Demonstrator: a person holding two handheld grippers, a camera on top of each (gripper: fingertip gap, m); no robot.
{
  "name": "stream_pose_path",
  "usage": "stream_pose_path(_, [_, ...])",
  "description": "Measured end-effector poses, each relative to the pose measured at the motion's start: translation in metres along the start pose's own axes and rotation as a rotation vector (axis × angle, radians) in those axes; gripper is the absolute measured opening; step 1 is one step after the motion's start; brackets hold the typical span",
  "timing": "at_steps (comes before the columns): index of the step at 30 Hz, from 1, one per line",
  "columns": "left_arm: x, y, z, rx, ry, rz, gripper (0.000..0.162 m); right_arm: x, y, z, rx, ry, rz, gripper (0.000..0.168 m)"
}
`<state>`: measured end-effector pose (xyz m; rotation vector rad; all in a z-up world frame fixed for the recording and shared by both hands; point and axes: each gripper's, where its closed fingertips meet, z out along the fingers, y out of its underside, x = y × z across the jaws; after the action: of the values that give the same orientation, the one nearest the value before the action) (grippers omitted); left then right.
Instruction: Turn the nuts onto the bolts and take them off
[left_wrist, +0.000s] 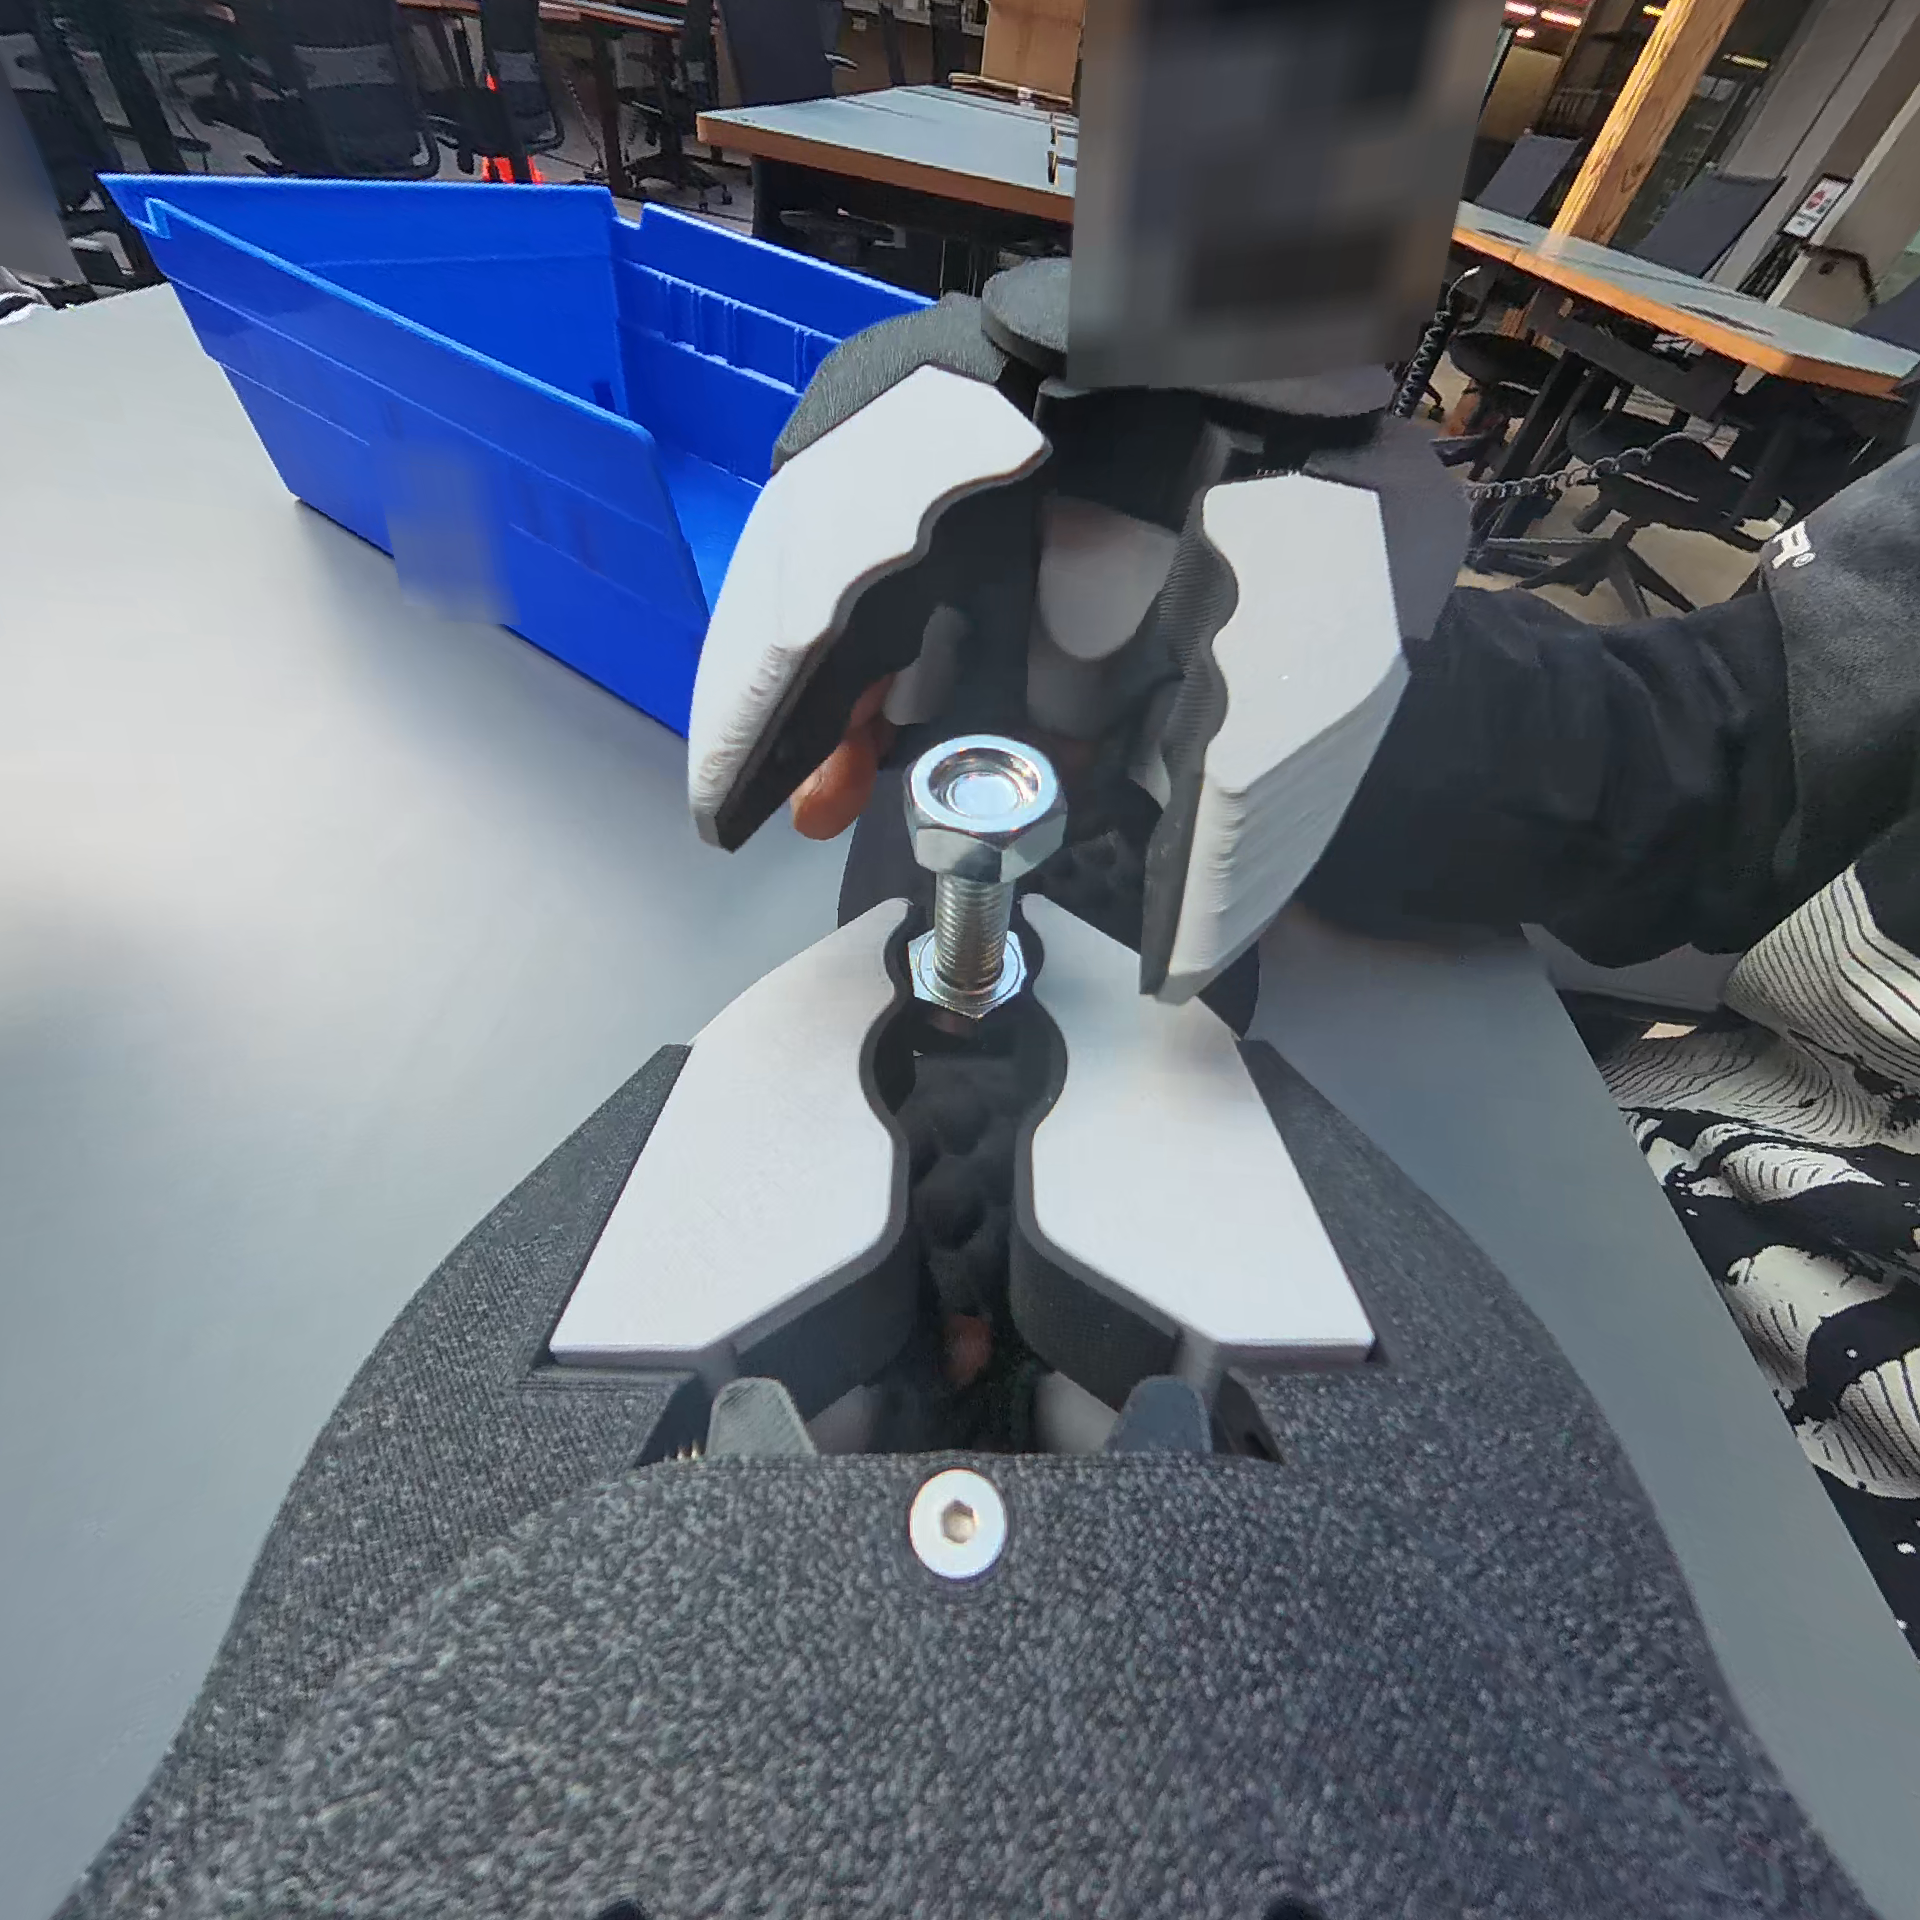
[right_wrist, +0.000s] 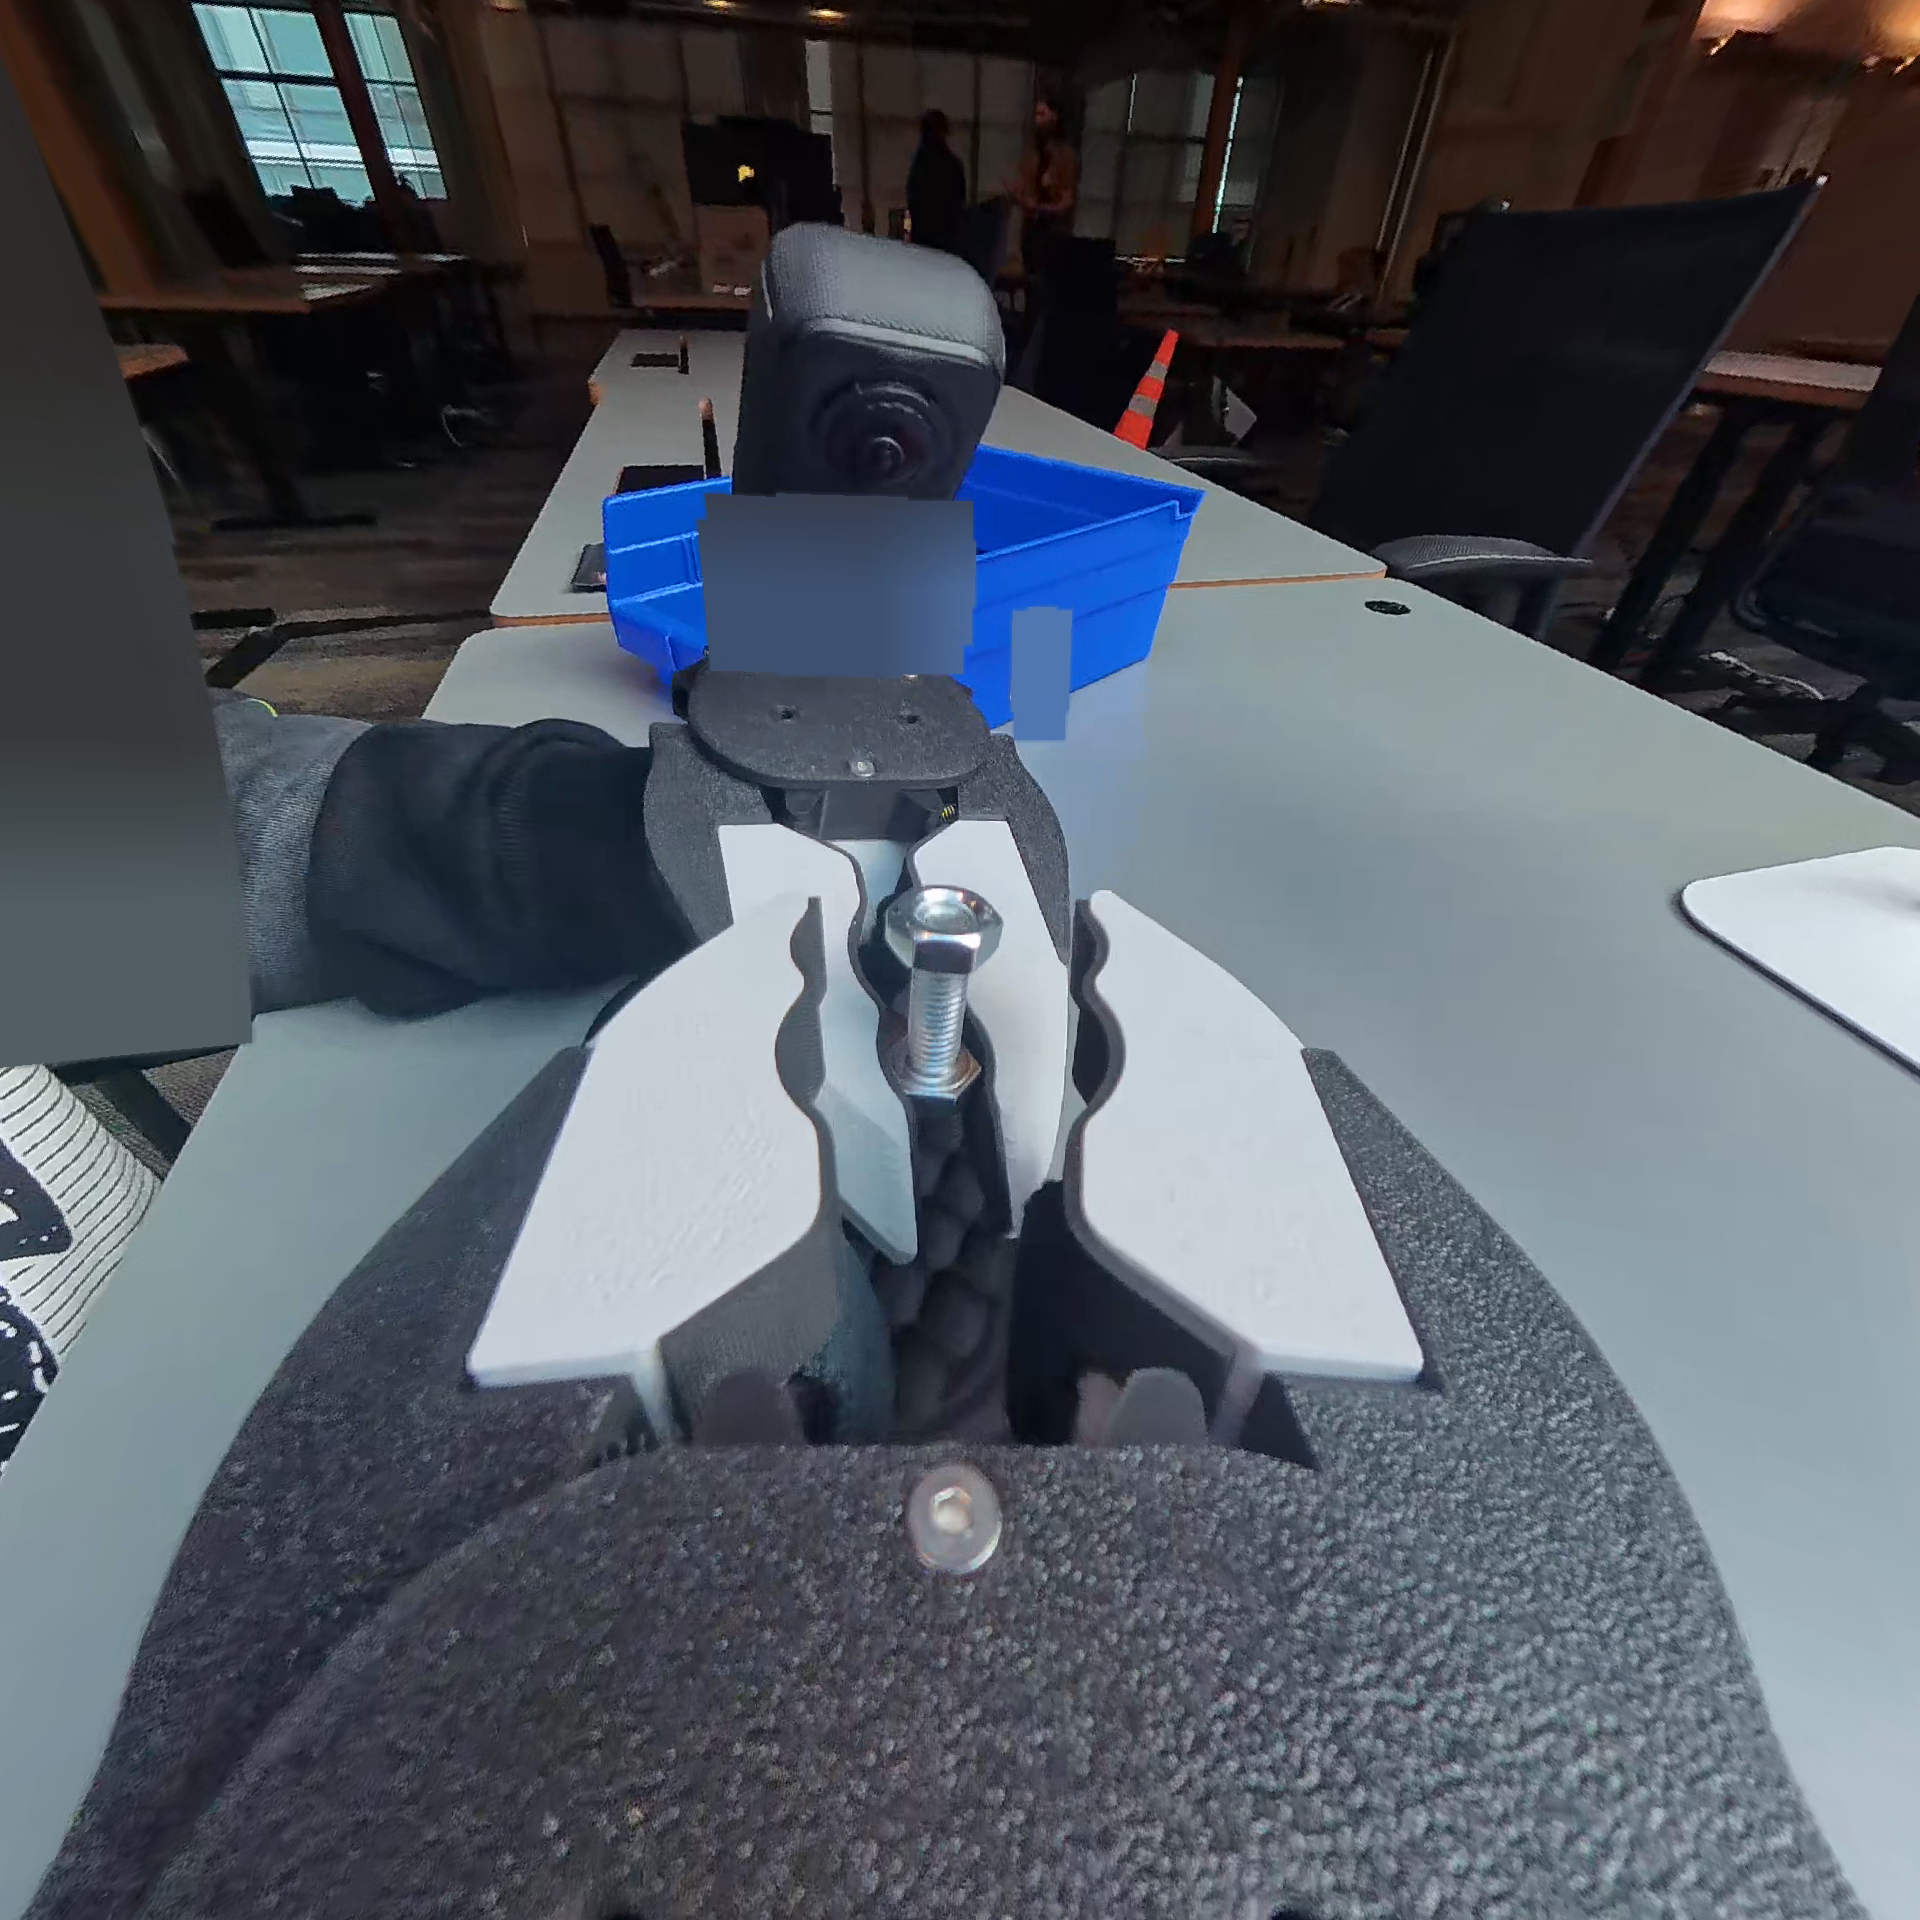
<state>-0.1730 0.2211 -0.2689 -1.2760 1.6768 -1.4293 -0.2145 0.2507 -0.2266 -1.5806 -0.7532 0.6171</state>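
A silver bolt (left_wrist: 971, 914) stands nearly upright, its hex head (left_wrist: 985, 805) on top and a thin silver nut (left_wrist: 966, 979) low on its thread. My left gripper (left_wrist: 966, 925) is shut on the nut and holds the bolt above the grey table (left_wrist: 312, 935). My right gripper (left_wrist: 951, 899) faces it, held by a black-gloved hand (left_wrist: 1558, 779); its jaws stand wide apart on either side of the bolt head, not touching it. In the right wrist view my right gripper (right_wrist: 948, 920) is open around the left gripper (right_wrist: 956, 1205), the bolt (right_wrist: 935, 1013) and the nut (right_wrist: 940, 1078).
A blue plastic bin (left_wrist: 436, 416) stands on the table behind the grippers; it also shows in the right wrist view (right_wrist: 1091, 561). A white pad (right_wrist: 1818, 935) lies at the right. The table edge (left_wrist: 1662, 1195) runs close on the right, with patterned clothing beyond it. About 6 centimeters separates my left fingertips from my right.
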Motion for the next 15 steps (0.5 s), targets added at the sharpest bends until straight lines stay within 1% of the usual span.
stream_pose_path(6, [-0.0015,-0.0036,-0.0029,0.029,0.006,-0.022,0.015,0.0005,0.0072,-0.0021,-0.028,-0.015,-0.027,0.012])
stream_pose_path(8, [-0.0015,-0.0034,-0.0026,0.026,0.002,-0.018,0.015,-0.0017,0.0079,-0.0016,-0.026,-0.028,-0.033,0.009])
stream_pose_path(13, [-0.0007,-0.0063,-0.0041,0.045,0.011,-0.021,0.015,-0.001,0.0038,-0.002,0.024,-0.046,0.023,0.008])
stream_pose_path(15, [-0.0008,-0.0065,-0.0043,0.047,0.012,-0.023,0.021,-0.0011,0.0,-0.0026,0.057,-0.054,0.046,0.008])
